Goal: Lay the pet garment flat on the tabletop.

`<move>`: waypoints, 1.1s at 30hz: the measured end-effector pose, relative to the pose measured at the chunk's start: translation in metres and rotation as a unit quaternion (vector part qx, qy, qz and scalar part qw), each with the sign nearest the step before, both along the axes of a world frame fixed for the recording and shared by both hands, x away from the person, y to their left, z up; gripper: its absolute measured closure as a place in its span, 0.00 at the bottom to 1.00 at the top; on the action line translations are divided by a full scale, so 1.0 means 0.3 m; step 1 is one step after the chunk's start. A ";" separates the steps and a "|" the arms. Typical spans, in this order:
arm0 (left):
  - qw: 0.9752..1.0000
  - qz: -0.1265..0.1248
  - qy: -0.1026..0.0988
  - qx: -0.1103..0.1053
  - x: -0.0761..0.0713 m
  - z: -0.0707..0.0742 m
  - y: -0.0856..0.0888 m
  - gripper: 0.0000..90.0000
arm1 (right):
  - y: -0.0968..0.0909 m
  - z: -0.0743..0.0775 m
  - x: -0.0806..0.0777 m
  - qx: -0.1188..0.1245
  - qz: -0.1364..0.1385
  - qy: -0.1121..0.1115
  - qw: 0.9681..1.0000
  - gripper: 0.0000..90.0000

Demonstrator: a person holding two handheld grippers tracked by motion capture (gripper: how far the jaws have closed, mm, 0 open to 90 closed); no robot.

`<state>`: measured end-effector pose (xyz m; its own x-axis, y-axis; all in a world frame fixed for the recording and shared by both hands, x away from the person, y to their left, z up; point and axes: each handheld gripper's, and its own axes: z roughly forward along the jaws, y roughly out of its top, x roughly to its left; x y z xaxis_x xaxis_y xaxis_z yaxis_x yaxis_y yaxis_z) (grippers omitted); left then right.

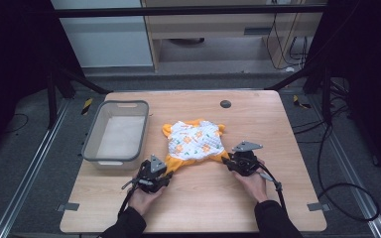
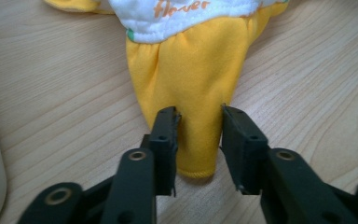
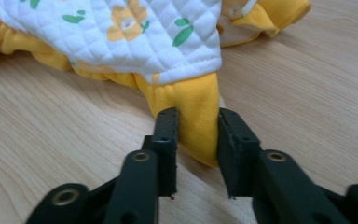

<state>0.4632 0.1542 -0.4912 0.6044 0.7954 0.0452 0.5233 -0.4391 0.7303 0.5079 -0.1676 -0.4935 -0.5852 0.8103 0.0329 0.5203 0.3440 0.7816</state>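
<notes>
At the left of the high view sits a grey bin [image 1: 115, 133]; to its right, at the middle of the frame, the small yellow-and-white garment [image 1: 194, 140] lies flat on the table [image 1: 278, 129]. Your left gripper [image 1: 164, 173] straddles the lower-left yellow leg [image 2: 193, 112], jaws pressing its sides. Your right gripper [image 1: 232, 161] pinches the lower-right leg [image 3: 193, 116] likewise. The cloth is light, soft and limp; it will likely sag, so grip the hems firmly.
</notes>
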 end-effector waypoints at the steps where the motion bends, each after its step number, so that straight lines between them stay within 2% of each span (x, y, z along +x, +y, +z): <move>1: 1.000 0.000 0.000 0.000 0.000 0.000 0.000 0.79 | 0.000 0.000 0.000 0.000 0.000 0.000 1.000 0.79; 2: 1.000 -0.002 0.001 -0.003 0.001 0.003 0.000 0.84 | -0.001 -0.001 0.002 -0.002 0.003 0.004 1.000 0.85; 3: 1.000 -0.002 0.001 -0.003 0.001 0.003 0.000 0.87 | -0.001 -0.001 0.002 -0.002 0.003 0.004 1.000 0.85; 4: 1.000 -0.007 0.001 -0.009 -0.002 0.010 0.000 0.93 | -0.003 0.005 -0.002 -0.001 0.008 0.006 1.000 0.91; 6: 1.000 -0.010 -0.002 -0.011 -0.008 0.019 -0.001 0.95 | -0.004 0.013 -0.008 0.004 0.009 0.006 1.000 0.94; 9: 1.000 -0.015 -0.005 -0.014 -0.016 0.038 0.000 0.96 | -0.007 0.029 -0.020 0.013 0.017 0.003 1.000 0.95; 13: 0.999 -0.025 -0.018 -0.040 -0.041 0.093 0.012 0.96 | -0.015 0.061 -0.049 0.025 0.028 -0.006 0.999 0.96; 15: 0.998 -0.027 -0.020 -0.044 -0.047 0.104 0.016 0.96 | -0.019 0.071 -0.057 0.028 0.030 -0.008 0.999 0.96; 17: 0.997 -0.034 -0.030 -0.059 -0.068 0.135 0.024 0.96 | -0.033 0.096 -0.079 0.035 0.036 -0.015 0.999 0.96; 21: 0.996 -0.043 -0.042 -0.069 -0.099 0.176 0.035 0.96 | -0.048 0.125 -0.119 0.050 0.046 -0.019 0.998 0.96; 28: 0.994 -0.061 -0.045 -0.079 -0.162 0.219 0.047 0.96 | -0.077 0.189 -0.200 0.072 0.064 -0.025 0.995 0.96; 31: 0.993 -0.066 -0.043 -0.082 -0.178 0.225 0.050 0.96 | -0.090 0.205 -0.238 0.080 0.071 -0.018 0.994 0.96; 33: 0.992 -0.074 -0.037 -0.091 -0.206 0.234 0.056 0.96 | -0.103 0.212 -0.269 0.088 0.076 -0.013 0.993 0.96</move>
<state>0.4013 0.1711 -0.4209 0.7150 0.6978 -0.0424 0.4048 -0.3638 0.8389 0.4273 -0.1985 -0.4298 -0.7020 0.6962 0.1498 0.4524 0.2736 0.8488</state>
